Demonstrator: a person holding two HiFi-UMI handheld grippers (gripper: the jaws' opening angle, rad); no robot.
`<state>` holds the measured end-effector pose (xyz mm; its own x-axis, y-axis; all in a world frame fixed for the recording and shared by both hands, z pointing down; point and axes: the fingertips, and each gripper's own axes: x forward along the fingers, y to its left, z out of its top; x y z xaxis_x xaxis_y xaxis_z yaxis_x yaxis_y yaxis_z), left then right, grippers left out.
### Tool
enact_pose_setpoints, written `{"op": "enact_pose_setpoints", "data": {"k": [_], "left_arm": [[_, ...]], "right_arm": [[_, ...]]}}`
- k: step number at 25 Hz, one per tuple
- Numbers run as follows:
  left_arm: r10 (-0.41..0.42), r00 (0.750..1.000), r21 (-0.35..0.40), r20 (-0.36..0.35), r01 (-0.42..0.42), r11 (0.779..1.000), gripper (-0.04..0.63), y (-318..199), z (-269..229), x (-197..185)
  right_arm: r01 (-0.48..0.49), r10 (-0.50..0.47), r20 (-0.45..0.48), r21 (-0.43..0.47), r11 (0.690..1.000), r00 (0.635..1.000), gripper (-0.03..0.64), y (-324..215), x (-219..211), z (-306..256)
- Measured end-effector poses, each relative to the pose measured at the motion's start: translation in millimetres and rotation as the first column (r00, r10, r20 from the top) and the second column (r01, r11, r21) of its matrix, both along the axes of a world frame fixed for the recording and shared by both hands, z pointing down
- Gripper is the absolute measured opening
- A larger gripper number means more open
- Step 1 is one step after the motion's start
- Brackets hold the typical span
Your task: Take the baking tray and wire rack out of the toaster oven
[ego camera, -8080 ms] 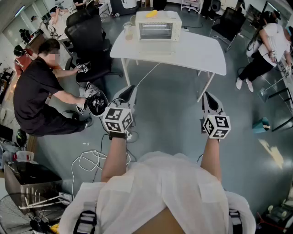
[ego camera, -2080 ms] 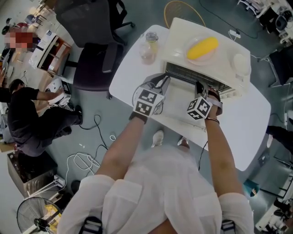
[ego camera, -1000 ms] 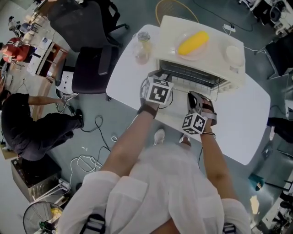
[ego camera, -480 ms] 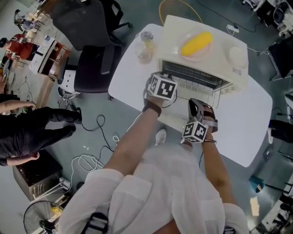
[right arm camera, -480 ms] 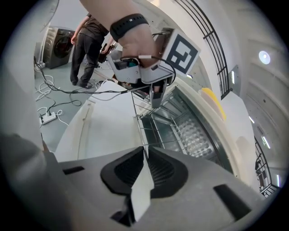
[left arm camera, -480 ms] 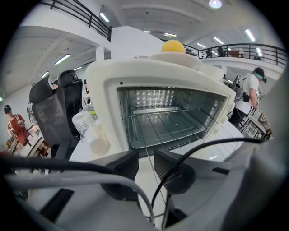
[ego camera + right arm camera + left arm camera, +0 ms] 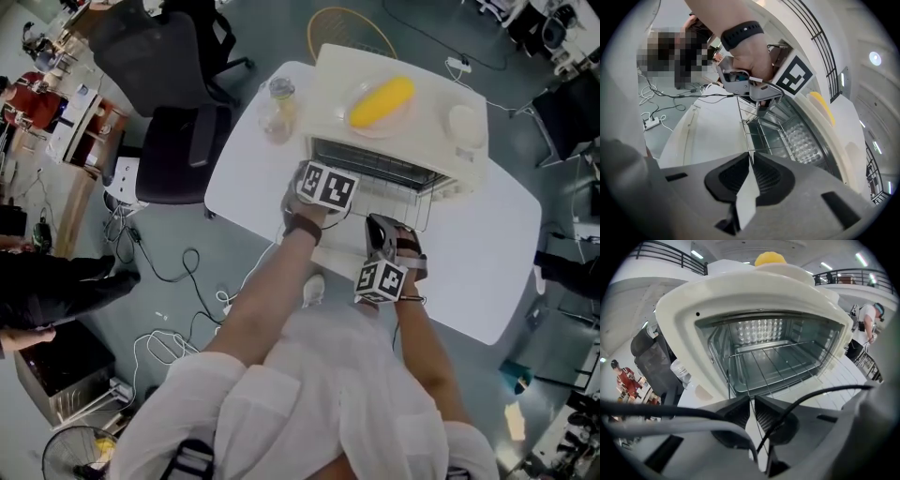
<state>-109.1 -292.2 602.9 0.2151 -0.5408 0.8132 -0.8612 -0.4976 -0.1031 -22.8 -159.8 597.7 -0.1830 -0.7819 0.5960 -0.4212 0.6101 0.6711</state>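
The cream toaster oven (image 7: 403, 127) stands open on a white table (image 7: 497, 253). Its wire rack (image 7: 401, 192) sticks partly out of the front. In the left gripper view the rack (image 7: 780, 363) lies over a metal baking tray (image 7: 743, 389) inside the oven (image 7: 693, 301). My left gripper (image 7: 751, 404) is closing, and its pads meet on the rack's front wire near the left corner. My right gripper (image 7: 751, 161) is shut on the same front wire near the right corner. In that view the rack (image 7: 761, 127) runs across to the left gripper (image 7: 757, 96).
A yellow item on a plate (image 7: 380, 101) and a white bowl (image 7: 462, 122) sit on top of the oven. A glass jar (image 7: 275, 108) stands on the table to its left. An office chair (image 7: 183, 141) is beside the table, and cables (image 7: 169, 342) lie on the floor.
My left gripper has come down to the rack's front edge and its jaws have closed from wide open onto the wire. The right gripper has kept its grip and place.
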Motion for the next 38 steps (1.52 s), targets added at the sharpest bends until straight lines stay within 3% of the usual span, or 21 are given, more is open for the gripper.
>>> {"op": "enact_pose_setpoints", "data": {"k": [3, 6, 14, 16, 19, 22, 26, 31, 34, 38], "left_arm": [[0.005, 0.999, -0.024, -0.035, -0.006, 1.000, 0.029, -4.0, -1.1, -0.8], [-0.043, 0.995, -0.069, -0.094, 0.037, 0.997, 0.023, -1.2, -1.6, 0.8], [-0.101, 0.986, -0.085, -0.134, 0.090, 0.992, 0.017, 0.8, -1.1, -1.4], [-0.104, 0.985, -0.088, -0.135, 0.093, 0.992, 0.016, 3.1, -1.4, -2.9], [-0.104, 0.984, -0.088, -0.144, 0.092, 0.992, 0.016, 3.1, -3.5, -2.8], [-0.101, 0.984, -0.086, -0.144, 0.089, 0.992, 0.017, 3.1, -3.5, -1.1], [-0.100, 0.985, -0.085, -0.137, 0.089, 0.992, 0.017, 6.3, -3.2, -2.7], [-0.105, 0.984, -0.087, -0.141, 0.093, 0.992, 0.017, 6.9, -3.1, -2.1], [-0.107, 0.985, -0.090, -0.135, 0.096, 0.991, 0.017, 7.3, -2.9, -2.7], [-0.107, 0.984, -0.091, -0.142, 0.094, 0.991, 0.017, 1.9, -1.6, -1.1]], "right_arm": [[0.006, -0.006, 0.010, 0.000, 1.000, 1.000, 0.029, -2.0, -1.8, 0.2], [0.030, -0.030, 0.006, -0.006, 1.000, 1.000, 0.029, 3.5, 2.0, -0.5], [0.052, -0.051, 0.011, -0.088, 0.995, 0.999, 0.026, 23.0, 8.6, -1.1], [0.028, -0.020, 0.057, -0.141, 0.990, 0.998, 0.026, 31.8, 13.2, -5.4], [-0.065, 0.102, 0.157, -0.227, 0.972, 0.982, 0.026, 26.8, 29.2, -22.1], [-0.209, 0.297, 0.294, -0.294, 0.933, 0.908, 0.029, 0.7, 51.8, -38.8], [-0.371, 0.538, 0.458, -0.408, 0.834, 0.708, 0.062, -41.0, 83.6, -45.3], [-0.441, 0.720, 0.461, -0.578, 0.687, 0.518, 0.120, -64.2, 115.5, -23.3], [-0.467, 0.786, 0.416, -0.640, 0.610, 0.457, 0.120, -68.7, 124.0, -11.7], [-0.491, 0.829, 0.352, -0.680, 0.545, 0.434, 0.101, -70.4, 122.7, 2.4]]}}
